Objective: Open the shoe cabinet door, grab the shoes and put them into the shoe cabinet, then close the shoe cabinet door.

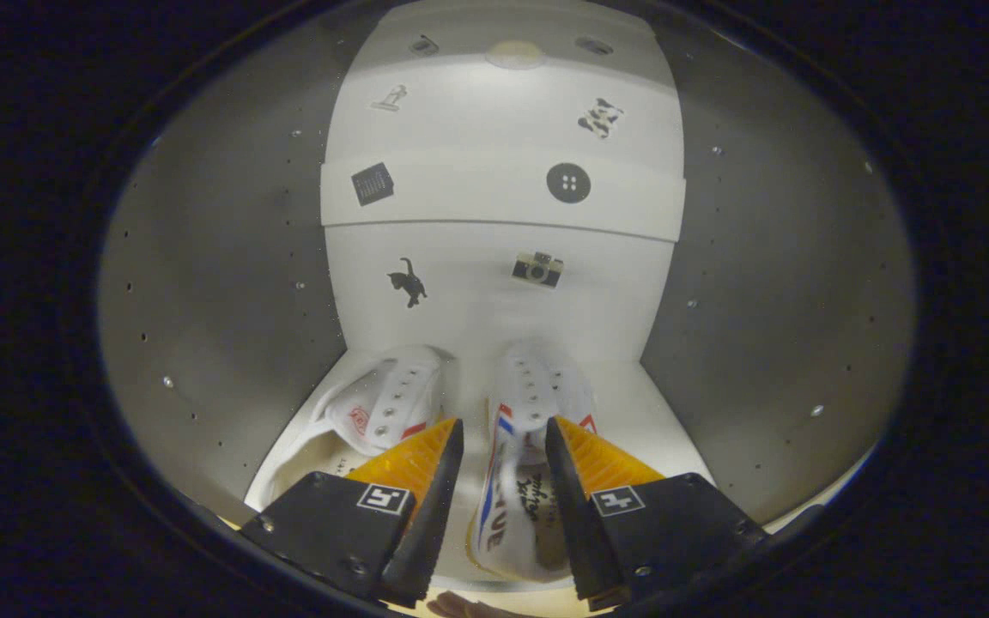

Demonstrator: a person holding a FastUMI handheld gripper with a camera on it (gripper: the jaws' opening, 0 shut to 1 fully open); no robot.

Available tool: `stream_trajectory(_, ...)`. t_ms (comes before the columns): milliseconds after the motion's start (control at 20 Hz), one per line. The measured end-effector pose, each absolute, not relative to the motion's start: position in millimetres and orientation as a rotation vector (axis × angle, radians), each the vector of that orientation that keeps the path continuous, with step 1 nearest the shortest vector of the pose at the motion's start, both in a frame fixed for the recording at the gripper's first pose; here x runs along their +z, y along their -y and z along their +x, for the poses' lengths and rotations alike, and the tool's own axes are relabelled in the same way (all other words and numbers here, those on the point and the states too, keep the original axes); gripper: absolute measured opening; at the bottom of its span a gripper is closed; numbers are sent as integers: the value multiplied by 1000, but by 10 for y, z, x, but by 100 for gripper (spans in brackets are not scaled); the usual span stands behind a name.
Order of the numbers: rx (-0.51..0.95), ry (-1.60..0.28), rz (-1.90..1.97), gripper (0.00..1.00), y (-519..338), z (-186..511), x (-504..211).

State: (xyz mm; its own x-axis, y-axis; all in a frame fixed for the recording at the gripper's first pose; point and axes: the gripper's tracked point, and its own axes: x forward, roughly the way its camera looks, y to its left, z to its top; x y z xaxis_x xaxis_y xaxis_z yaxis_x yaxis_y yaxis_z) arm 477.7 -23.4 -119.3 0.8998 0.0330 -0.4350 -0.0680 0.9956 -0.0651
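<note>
I am looking into the open white shoe cabinet [503, 292]. Two white shoes lie on its floor [640, 403]. The left shoe [383, 403] rests at an angle just ahead of my left finger [426, 455]. The right shoe [529, 446], with red and blue stripes on its side, points toward the back wall, and its heel end sits between my fingers. My gripper [503, 422] is shut on that heel end, which looks squeezed narrow. The right finger [589, 455] hides the shoe's right side.
Grey side walls [228, 283] with small peg holes close in on both sides. A white shelf edge [503, 193] with stickers crosses the back above the shoes. The back wall carries a cat sticker [409, 281] and a camera sticker [537, 269].
</note>
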Motion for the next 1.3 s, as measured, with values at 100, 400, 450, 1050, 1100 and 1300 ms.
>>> stream_trajectory(100, 58, -432, -59, 64, 220, 4575, -1057)
stream_trajectory(400, 105, -323, -47, 96, 55, 3526, -490)
stream_trajectory(450, 106, -287, -77, 97, 39, 3332, -350)
stream_trajectory(1050, 97, -202, 60, 100, 345, 745, 602)
stream_trajectory(1100, 97, -195, 68, 100, 418, 571, 679)
stream_trajectory(1300, 92, -145, 87, 100, 759, 28, 935)
